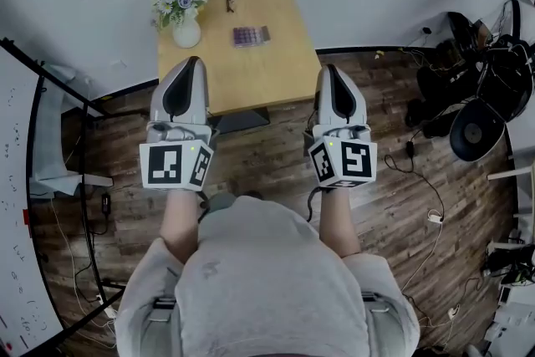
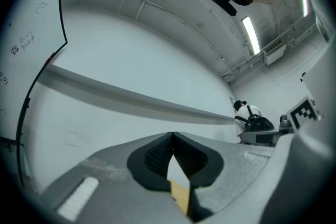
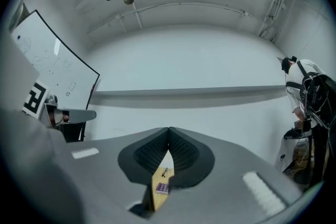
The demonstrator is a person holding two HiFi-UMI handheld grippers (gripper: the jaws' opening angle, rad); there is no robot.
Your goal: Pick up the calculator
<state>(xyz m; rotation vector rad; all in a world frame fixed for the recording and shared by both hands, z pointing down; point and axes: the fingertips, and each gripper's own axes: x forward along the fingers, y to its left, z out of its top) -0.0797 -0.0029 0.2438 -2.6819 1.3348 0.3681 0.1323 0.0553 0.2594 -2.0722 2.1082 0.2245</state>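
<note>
The calculator lies flat near the middle of a small wooden table, well ahead of both grippers, its purple keys facing up. It looks like a thin, stiff plastic slab: light, probably a little slippery on its smooth case, and sitting too low on the tabletop to get under easily. The best hold is likely across its two long sides, pads on the case edges rather than on the keys or display, which could be pressed or scratched. A vase of flowers stands to its left and a pair of glasses lies beyond it, both apart from it. The left gripper and the right gripper hang in the air nearer the person, each with its jaws clenched together on nothing. No brand or key legend can be read on the calculator; the whiteboard bears faint marks too small to read, and the marker cubes carry only black-and-white squares
</note>
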